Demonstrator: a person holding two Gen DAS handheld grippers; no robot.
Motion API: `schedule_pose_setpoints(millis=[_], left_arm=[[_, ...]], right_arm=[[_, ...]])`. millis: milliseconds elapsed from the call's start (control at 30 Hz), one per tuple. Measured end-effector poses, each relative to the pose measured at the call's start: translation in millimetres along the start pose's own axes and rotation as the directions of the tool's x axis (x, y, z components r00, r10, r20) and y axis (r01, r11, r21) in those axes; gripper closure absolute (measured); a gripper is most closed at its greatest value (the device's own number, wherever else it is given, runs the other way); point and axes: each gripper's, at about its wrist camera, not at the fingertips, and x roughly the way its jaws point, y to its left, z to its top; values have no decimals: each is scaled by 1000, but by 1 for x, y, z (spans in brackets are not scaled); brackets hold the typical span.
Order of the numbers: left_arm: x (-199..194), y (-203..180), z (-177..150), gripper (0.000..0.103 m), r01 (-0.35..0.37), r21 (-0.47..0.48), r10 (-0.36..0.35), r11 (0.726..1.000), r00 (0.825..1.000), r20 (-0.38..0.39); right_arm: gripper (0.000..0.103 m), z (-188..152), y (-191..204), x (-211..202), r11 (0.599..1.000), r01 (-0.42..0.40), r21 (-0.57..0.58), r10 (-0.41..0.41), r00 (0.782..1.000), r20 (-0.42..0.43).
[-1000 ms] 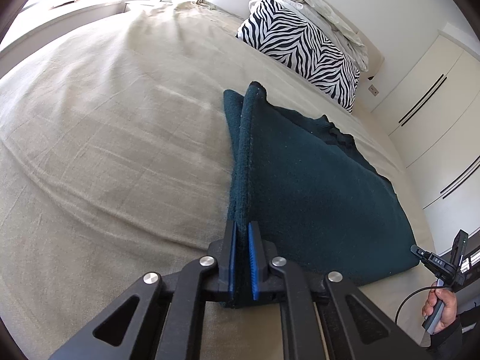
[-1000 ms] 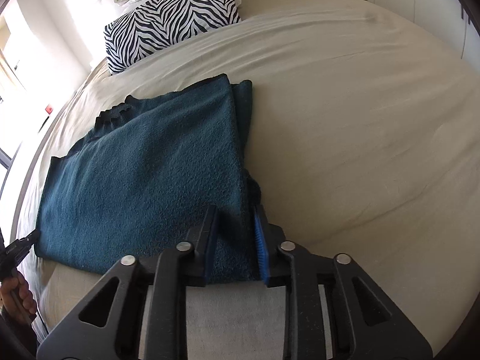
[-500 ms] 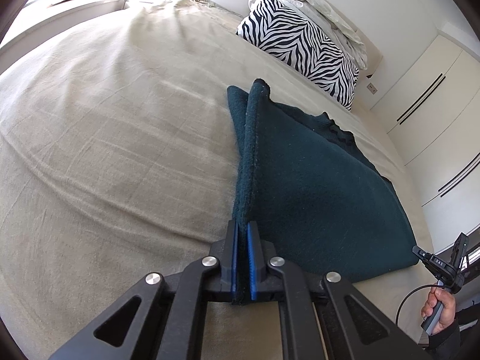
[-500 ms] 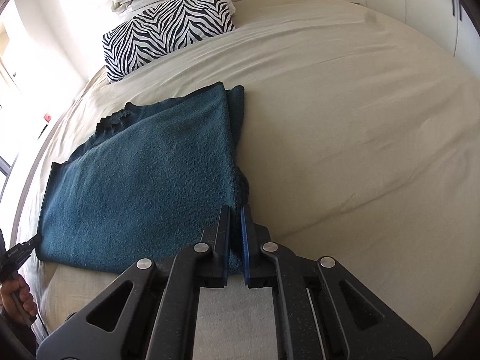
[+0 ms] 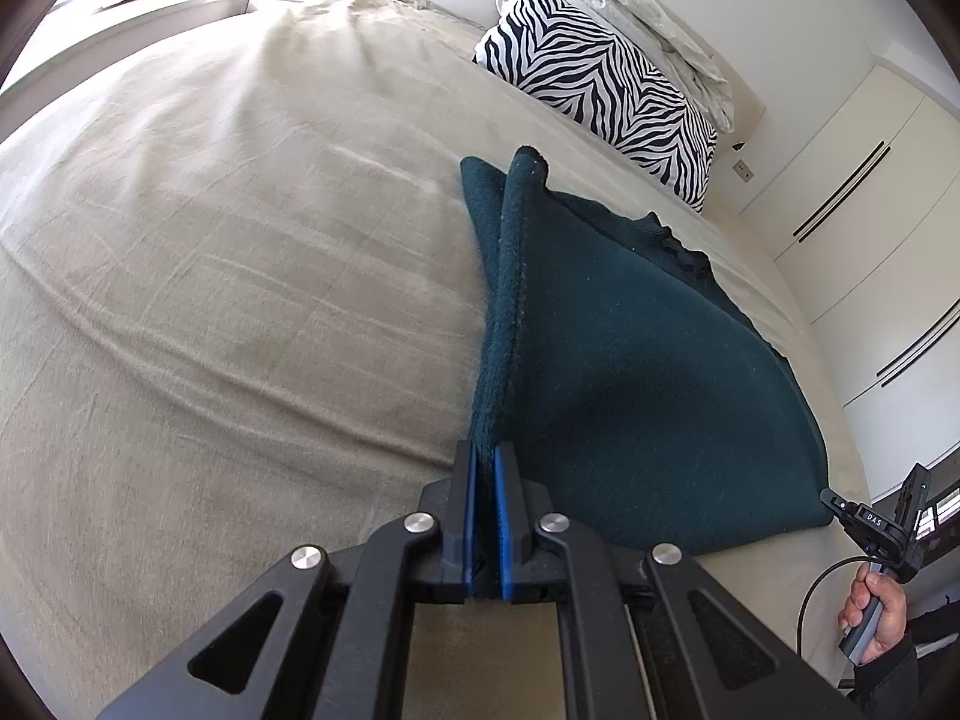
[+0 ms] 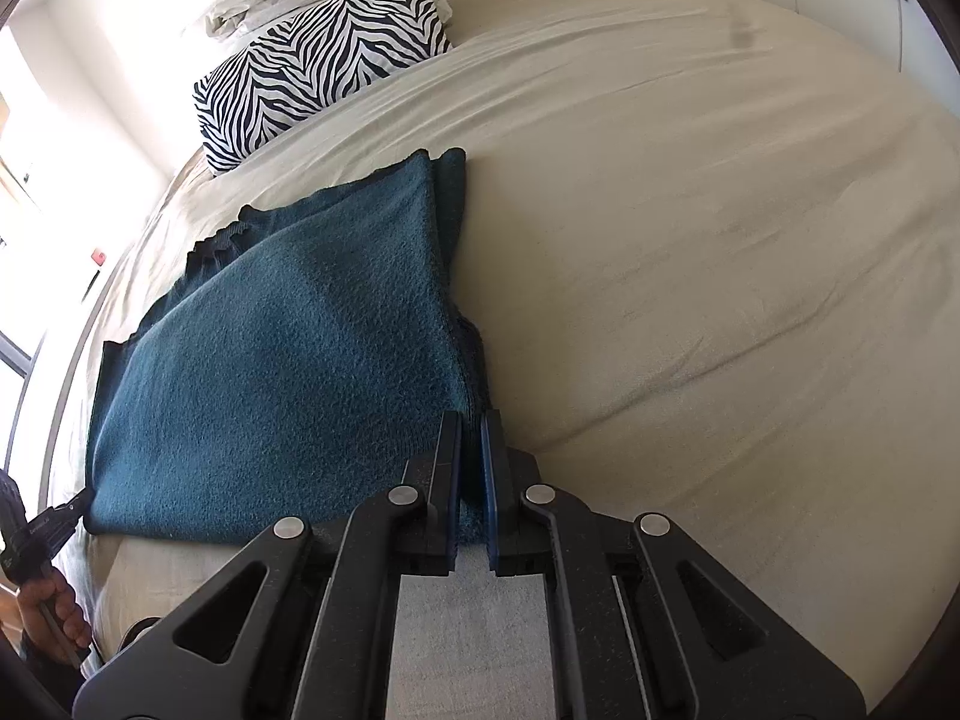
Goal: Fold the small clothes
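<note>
A dark teal garment (image 5: 630, 372) lies folded on the beige bed (image 5: 210, 276), each near corner pinched tight in a hand-held gripper: left (image 5: 486, 468), right (image 6: 471, 438). Only the left wrist view shows the white wardrobe doors (image 5: 858, 228); the zebra pillow (image 6: 312, 60) shows in both.

A wide bed (image 5: 240, 276) covered in a creased beige sheet fills the room ahead of the jaws, with a zebra-print pillow (image 5: 606, 90) and a rumpled pale duvet (image 5: 648, 12) piled against a padded headboard (image 5: 744, 102) at its far end. White wardrobe doors with long dark handles (image 5: 840, 192) line the wall beyond the bed. Strong daylight floods in from a window (image 6: 24, 138) on the opposite side, washing out that wall.
</note>
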Motion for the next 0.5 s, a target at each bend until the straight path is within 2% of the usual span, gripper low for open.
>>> schedule_pose_setpoints(millis=[267,367,433,500], left_arm=[[1,3,-4,95,-2,-5,2,1000,1000,0],[-1,1,-2,88,-20,3,20,1000,1000,3],[-9,-3,2,83,-48,6,48,999,999,20],[-24,-13,11,82,-90,34,87,995,993,74]], right_arm=[[97,-1,0,1,1000,3,-11,-3,1000,1],[96,-2,1,1,1000,5,-15,-4,1000,11],[90,0,0,-2,1000,15,-3,-15,1000,7],[68,3,-2,-12,998,52,25,-52,998,26]])
